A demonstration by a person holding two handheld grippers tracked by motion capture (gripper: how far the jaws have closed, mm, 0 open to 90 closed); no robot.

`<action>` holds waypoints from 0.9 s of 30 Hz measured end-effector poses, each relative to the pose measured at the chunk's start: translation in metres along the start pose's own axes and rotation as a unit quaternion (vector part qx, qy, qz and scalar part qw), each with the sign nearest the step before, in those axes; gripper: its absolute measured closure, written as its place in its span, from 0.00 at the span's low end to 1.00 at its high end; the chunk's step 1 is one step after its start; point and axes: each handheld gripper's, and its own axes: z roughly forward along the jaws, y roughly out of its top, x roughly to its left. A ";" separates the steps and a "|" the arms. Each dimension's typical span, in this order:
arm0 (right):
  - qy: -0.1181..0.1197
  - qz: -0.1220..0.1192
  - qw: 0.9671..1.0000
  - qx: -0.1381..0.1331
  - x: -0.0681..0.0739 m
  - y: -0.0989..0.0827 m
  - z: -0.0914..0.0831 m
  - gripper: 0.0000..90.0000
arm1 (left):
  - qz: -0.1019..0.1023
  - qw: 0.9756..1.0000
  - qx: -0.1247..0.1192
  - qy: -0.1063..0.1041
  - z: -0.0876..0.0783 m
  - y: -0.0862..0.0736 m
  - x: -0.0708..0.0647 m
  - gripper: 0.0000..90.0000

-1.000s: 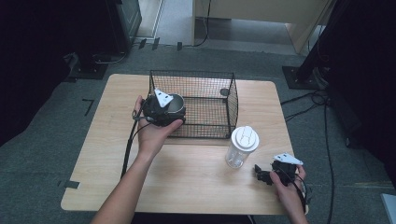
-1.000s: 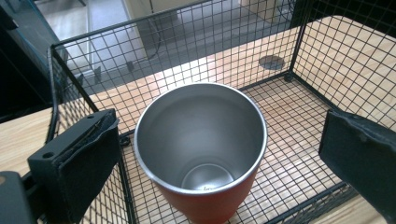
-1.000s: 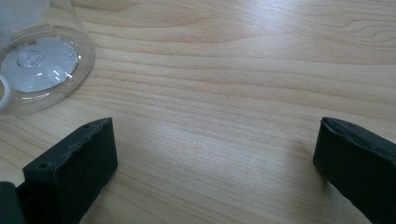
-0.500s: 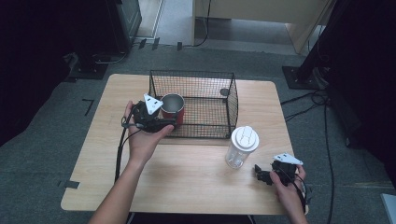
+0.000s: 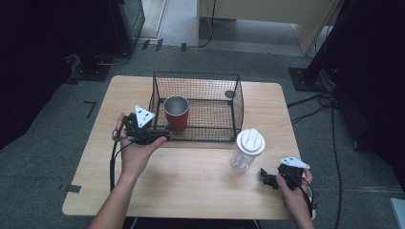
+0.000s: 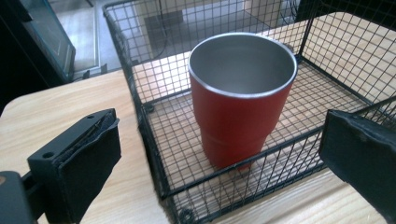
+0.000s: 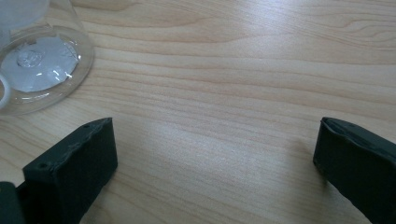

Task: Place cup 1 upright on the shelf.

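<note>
Two grippers stand with jaws spread and empty. At the table's near right corner the right gripper [image 5: 265, 178] rests low, just beside the clear bottle [image 5: 248, 150]. The left gripper [image 5: 162, 134] has backed away from the red cup [image 5: 176, 112], which half a second ago sat at its jaws and now stands upright, released, in the wire basket's [image 5: 237, 102] near-left corner: placement looks complete. Bare table lies left of the basket for withdrawal.
</note>
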 end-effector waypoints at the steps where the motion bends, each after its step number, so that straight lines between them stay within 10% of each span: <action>1: 0.000 0.000 1.000 0.000 0.000 0.000 0.000 0.00 | 0.000 1.000 0.001 0.001 -0.001 -0.002 0.001 0.00; 27: 0.000 0.000 1.000 0.000 0.000 0.000 0.000 0.00 | -0.045 0.998 0.036 0.023 -0.022 -0.074 0.039 0.00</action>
